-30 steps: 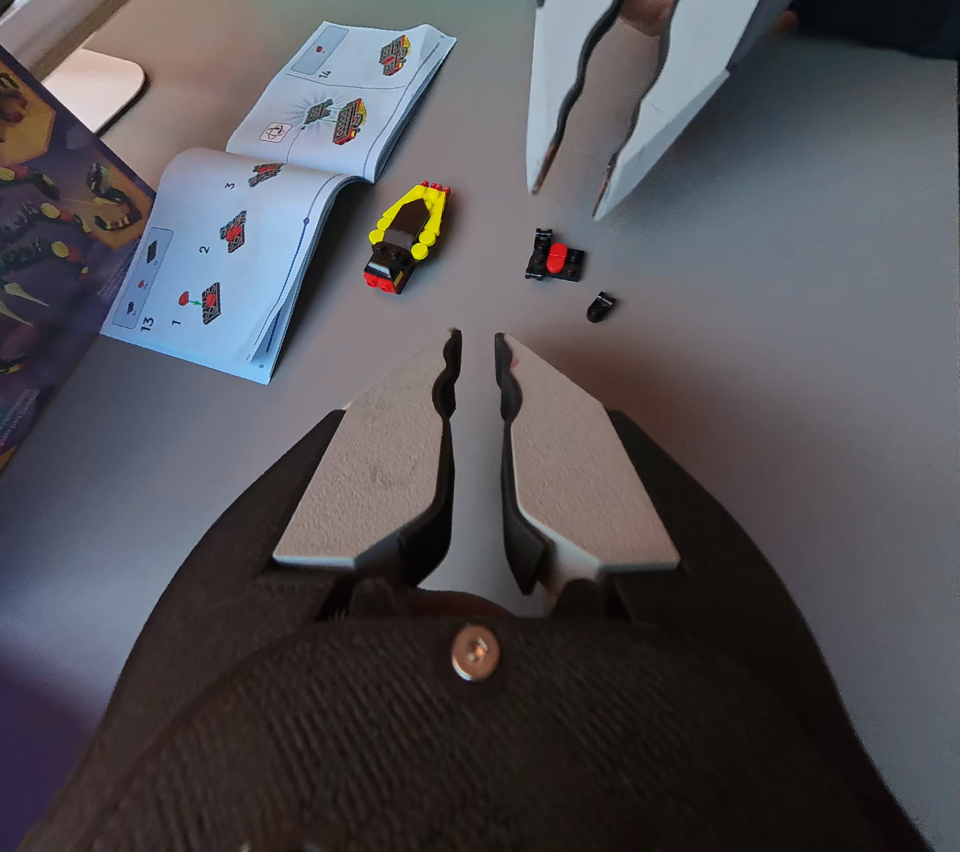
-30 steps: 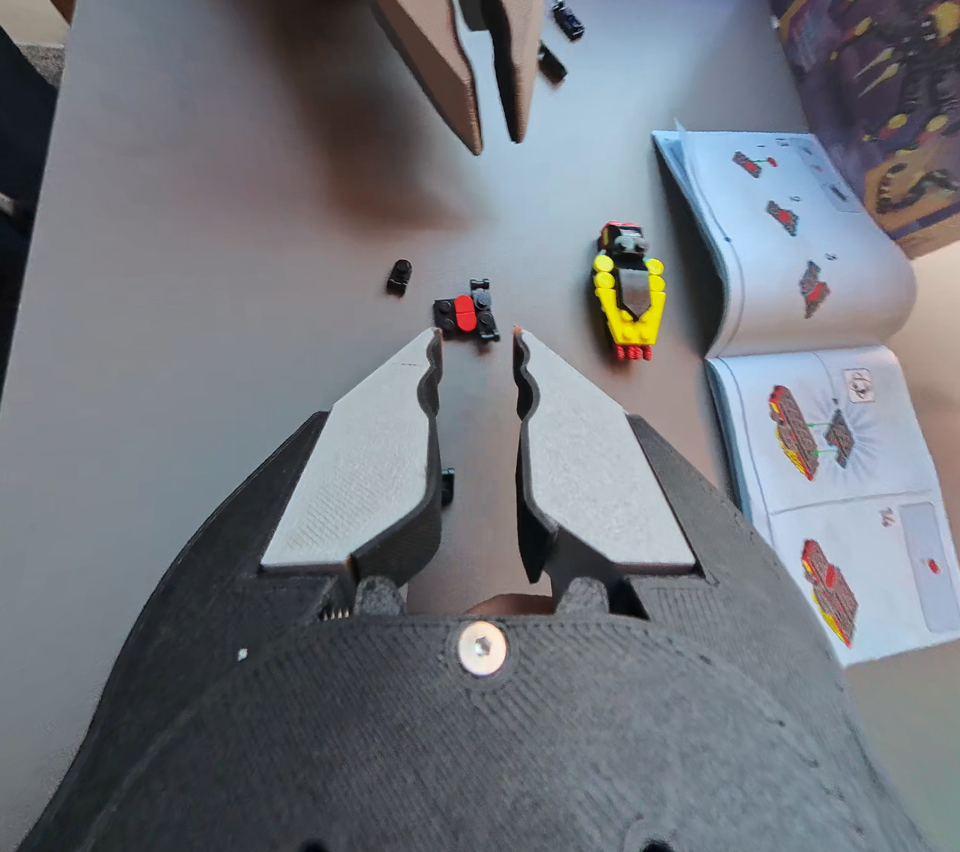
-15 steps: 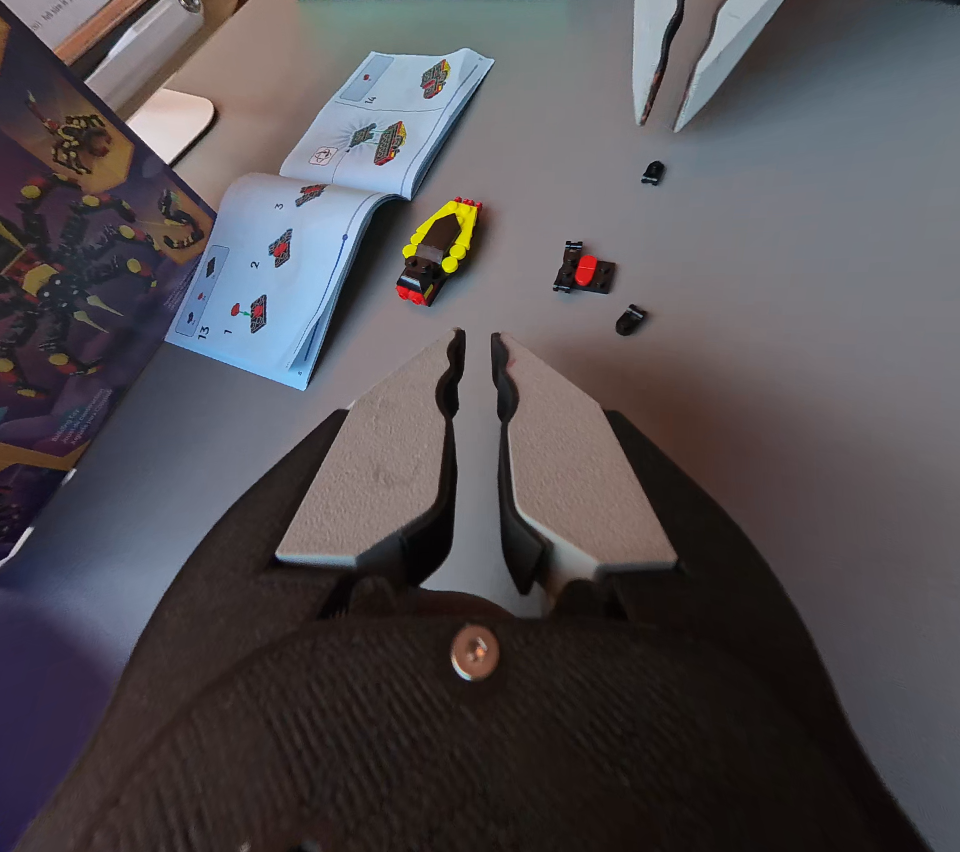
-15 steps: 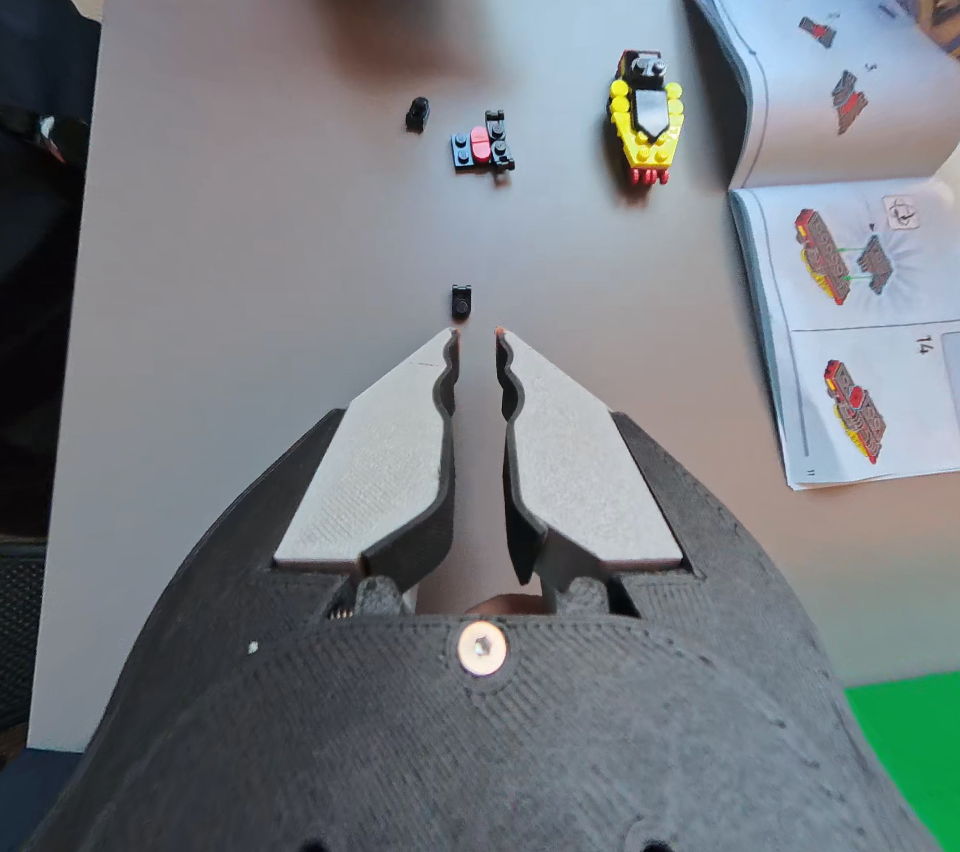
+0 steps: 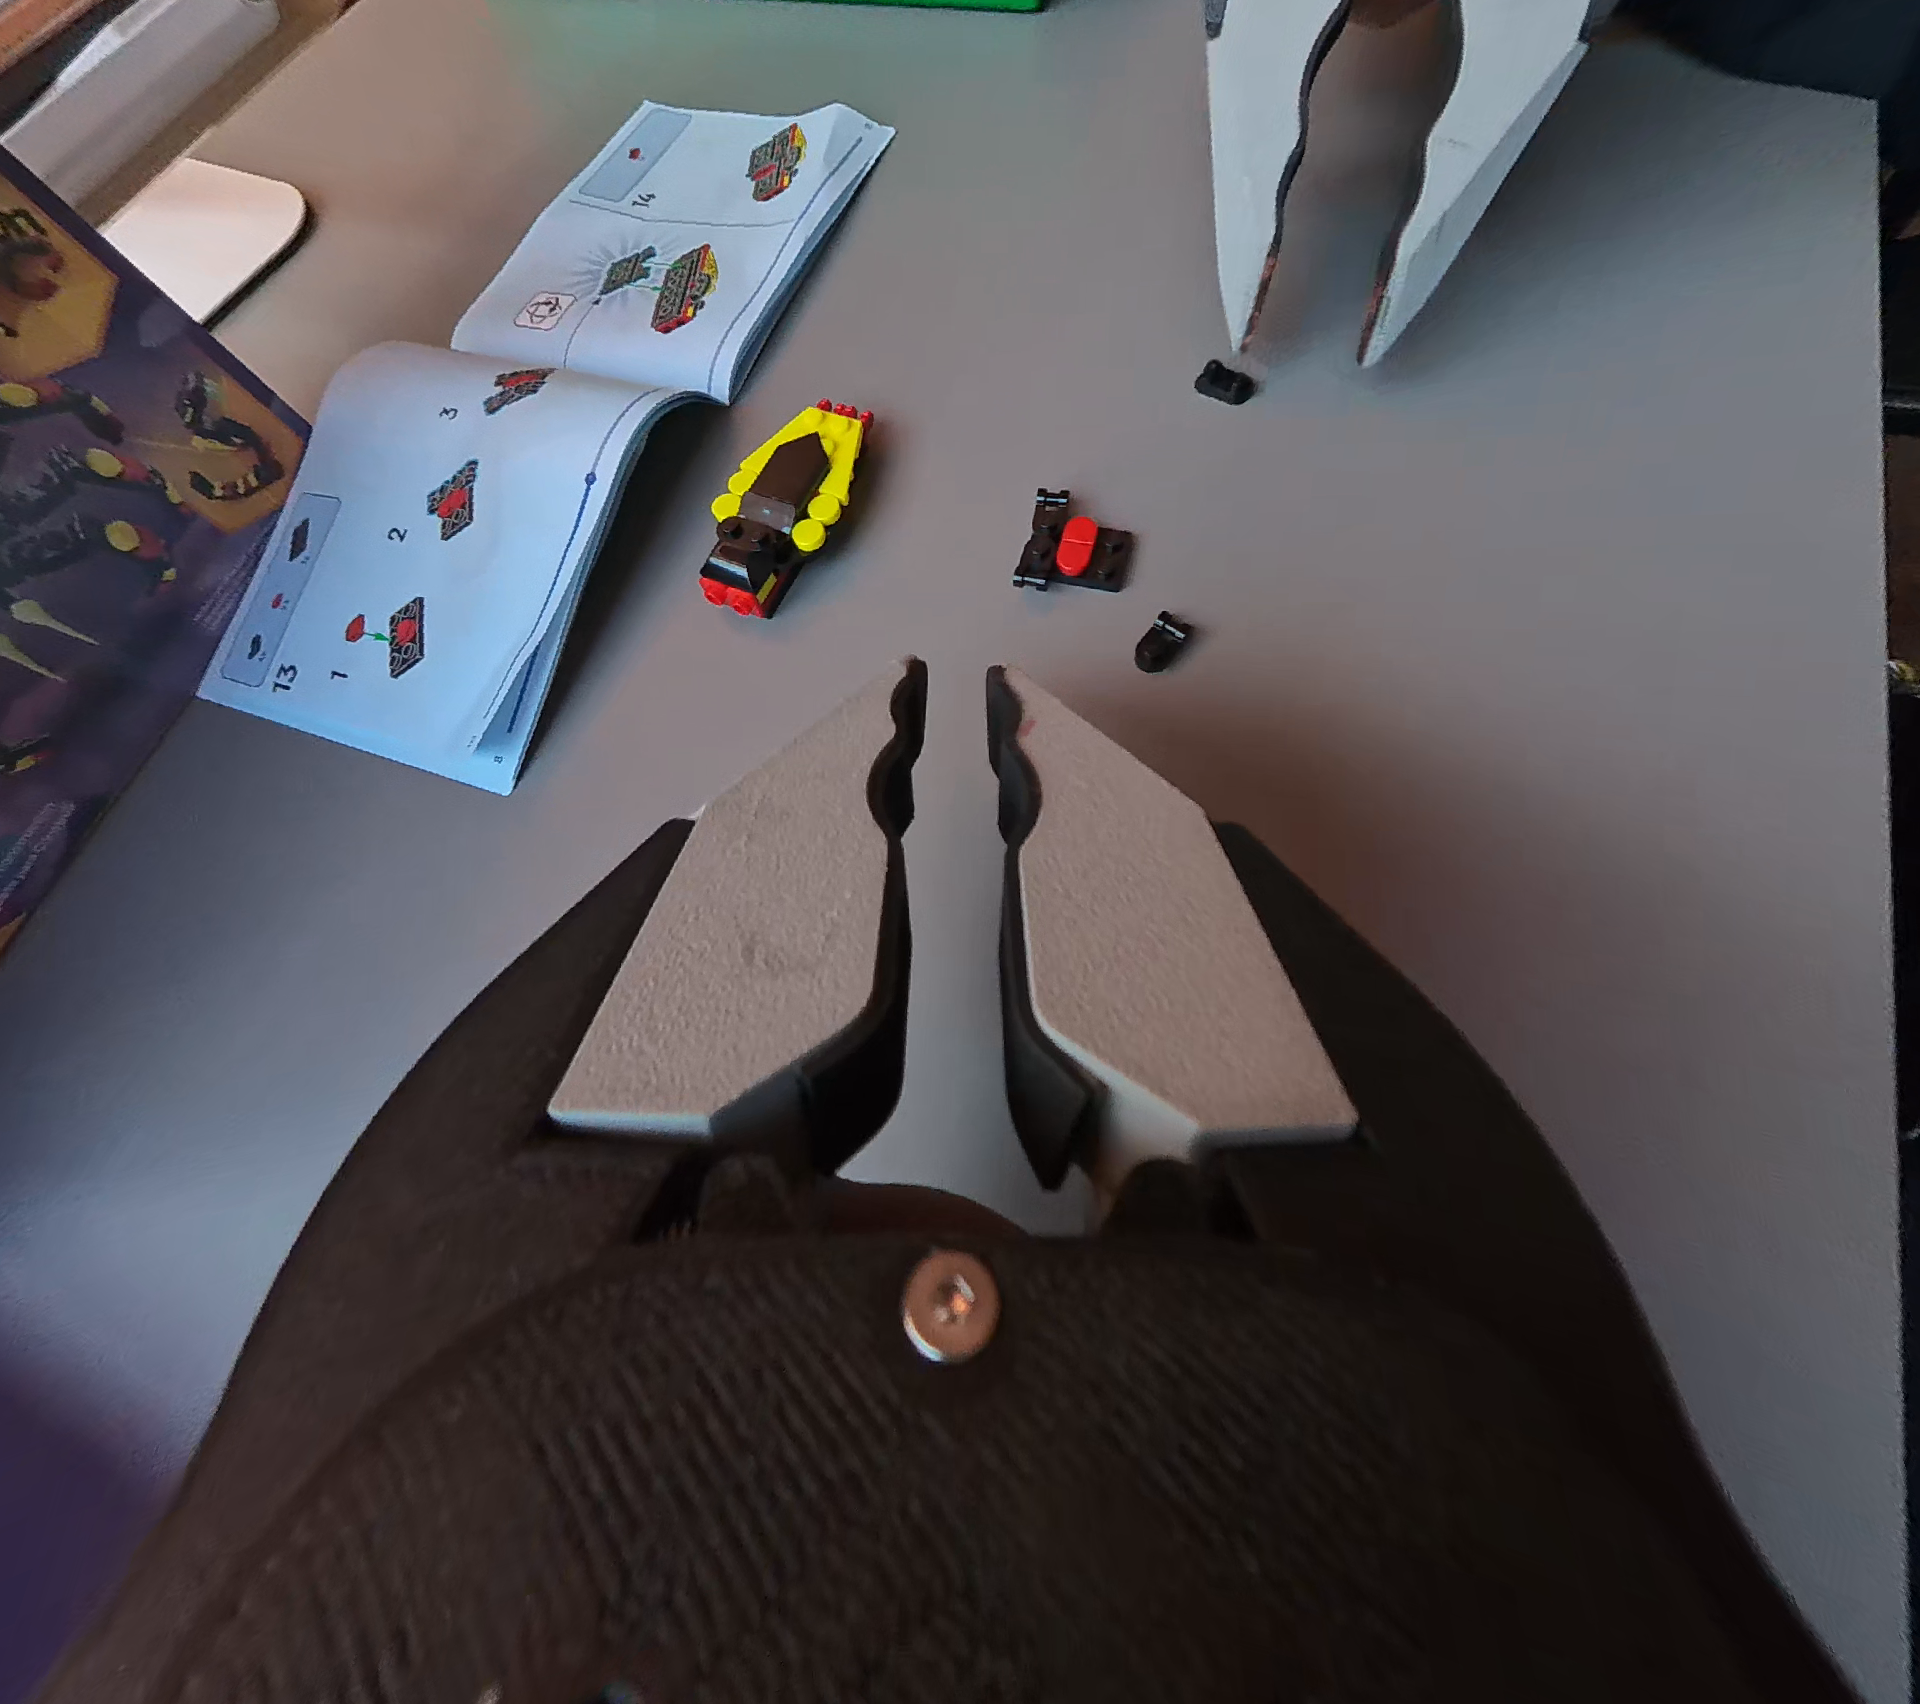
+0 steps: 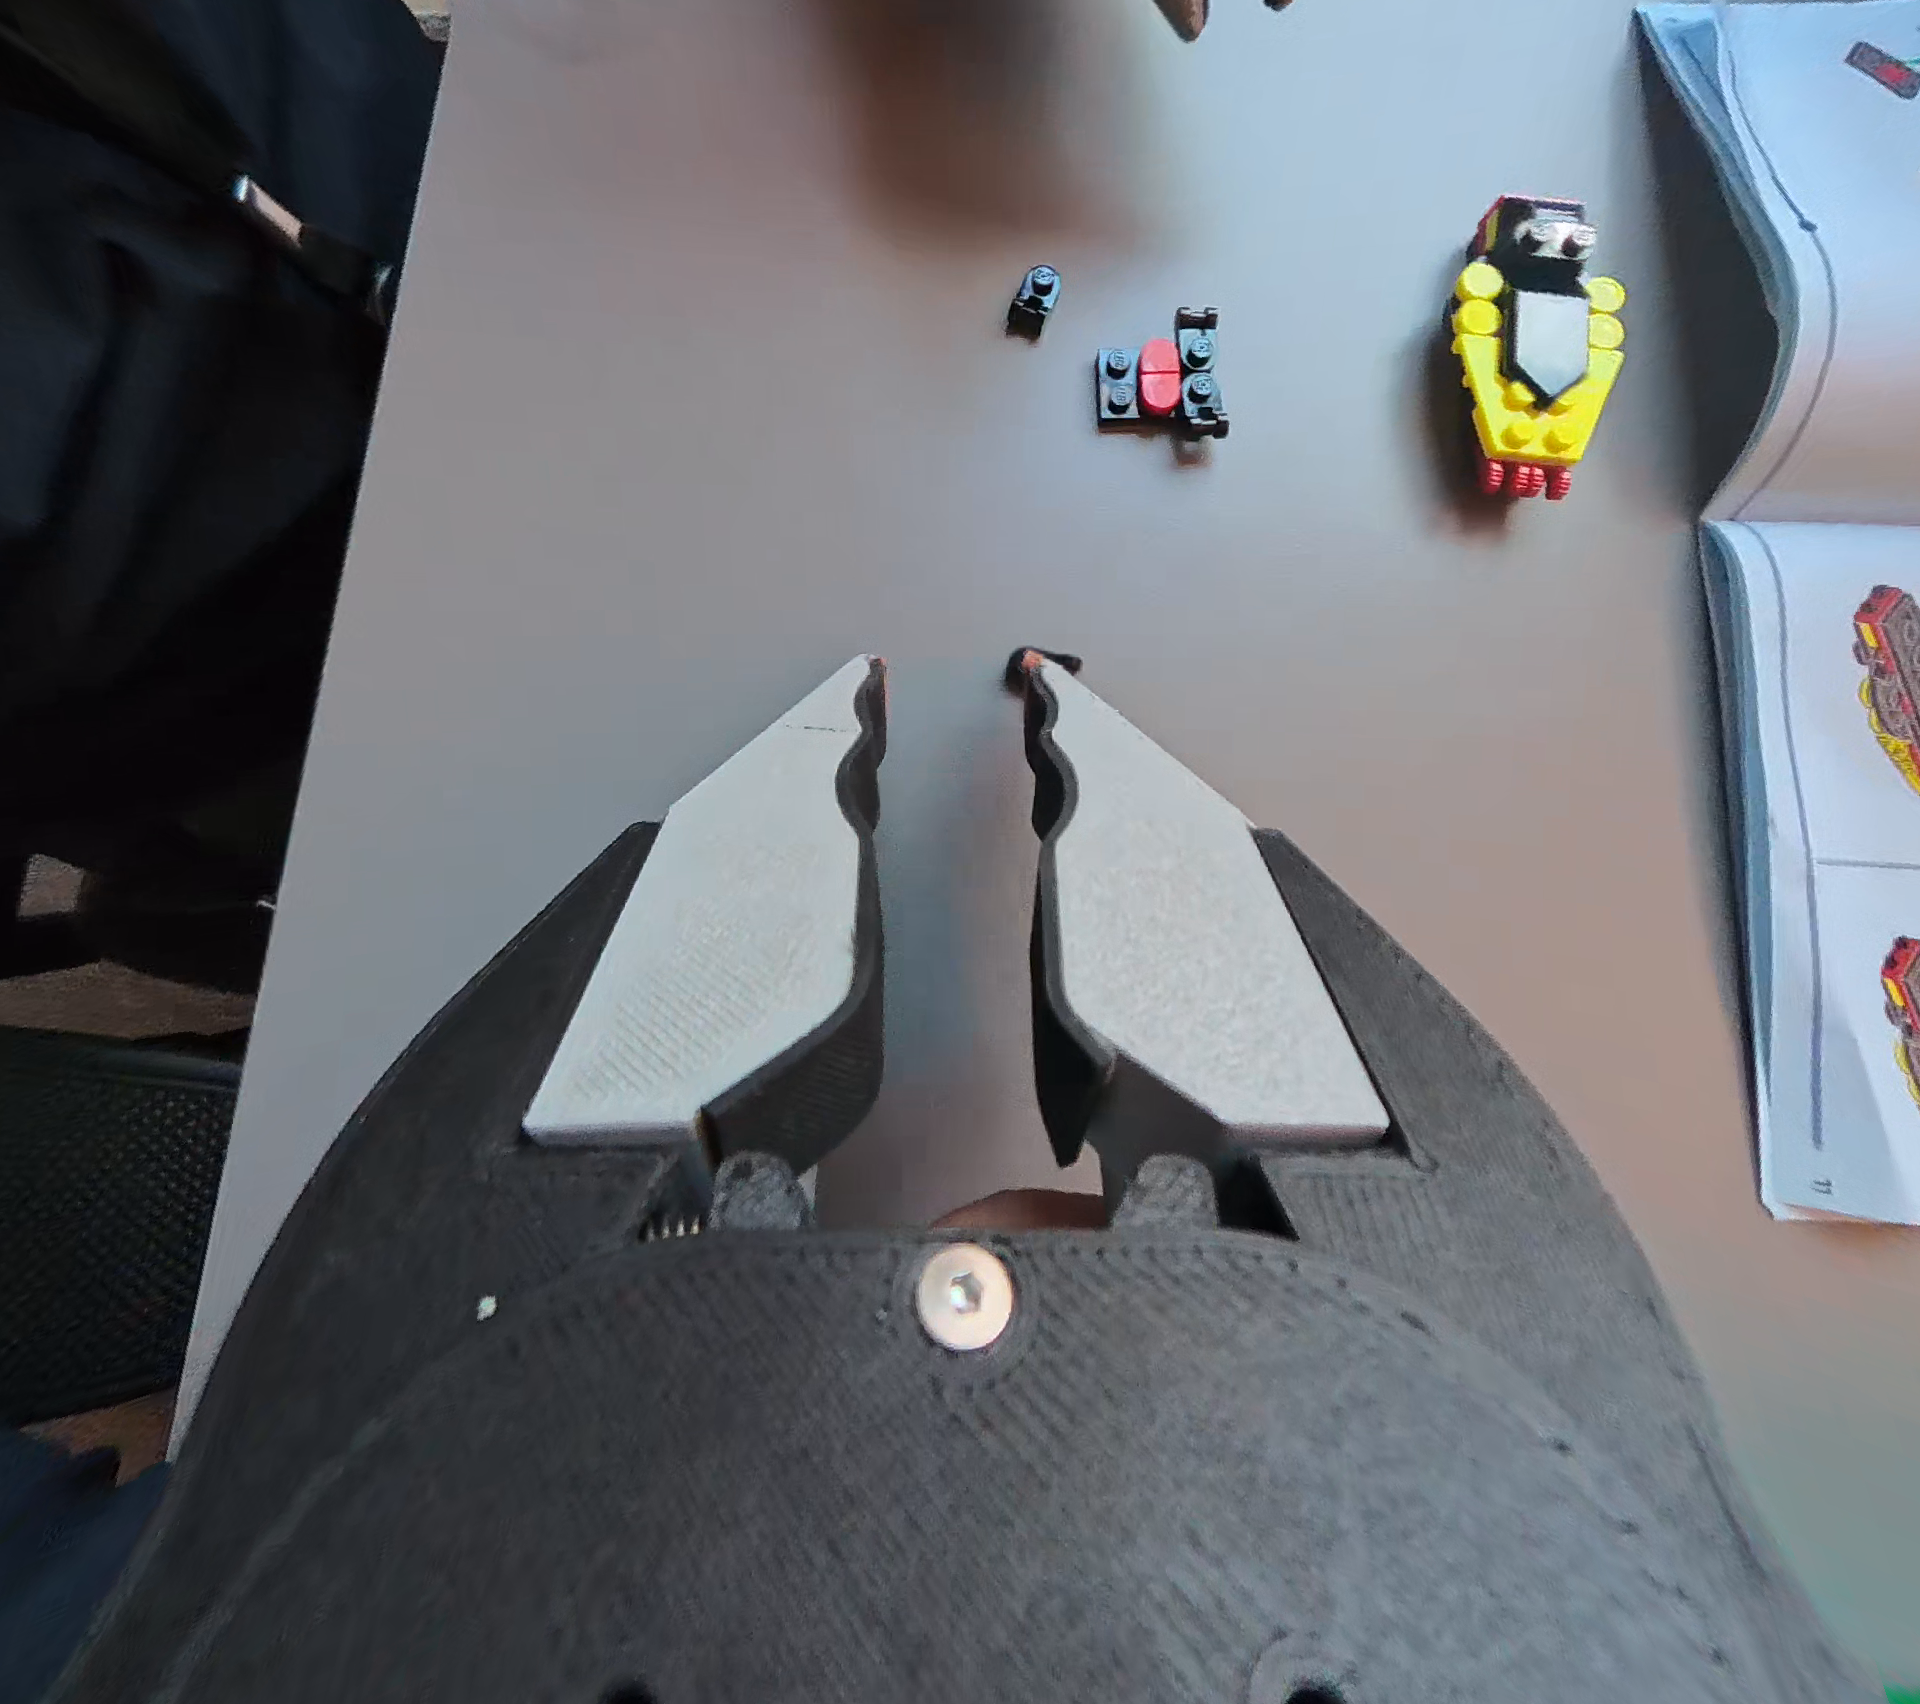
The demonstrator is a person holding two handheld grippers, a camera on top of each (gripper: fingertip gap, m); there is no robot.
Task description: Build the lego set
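Right tool (image 6: 951,667) spread, one tip touching a small black piece (image 5: 1222,382) on the table (image 5: 1455,823). Left tool (image 5: 954,669) slightly parted, empty. Yellow build (image 5: 787,506) mid-table beside the booklet (image 5: 540,449); black-red plate (image 5: 1073,553) nearer the right edge.

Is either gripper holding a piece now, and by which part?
Nothing is held. The left gripper is open and empty. The right gripper is open, with a small black piece beside one fingertip, not between them.

Glossy plastic bricks (image 5: 1073,555) on smooth matt table (image 5: 1455,771).
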